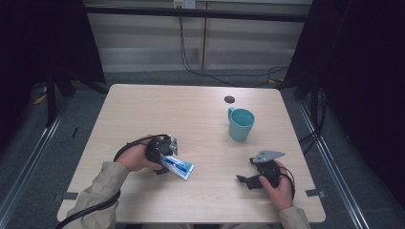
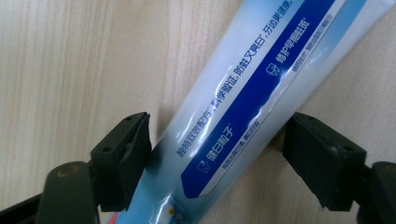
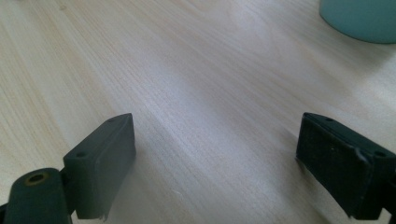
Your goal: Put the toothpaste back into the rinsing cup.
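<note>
A blue-and-white toothpaste tube (image 1: 177,167) lies flat on the table at the front left. My left gripper (image 1: 167,160) straddles its lower end. In the left gripper view the tube (image 2: 233,116) runs diagonally between the two jaws of that gripper (image 2: 217,154). One pad (image 2: 133,154) sits against the tube's edge, while the other pad (image 2: 317,158) stands a sliver off it, so the tube is not clamped. My right gripper (image 1: 244,171) rests at the front right, pointing left. Its jaws (image 3: 215,158) stand wide open over bare wood.
A teal mug (image 1: 240,124) stands upright right of centre, and its base (image 3: 359,18) shows at the top right of the right gripper view. A small dark round spot (image 1: 229,99) lies behind it. The light wooden table (image 1: 191,109) has dark floor and cables around it.
</note>
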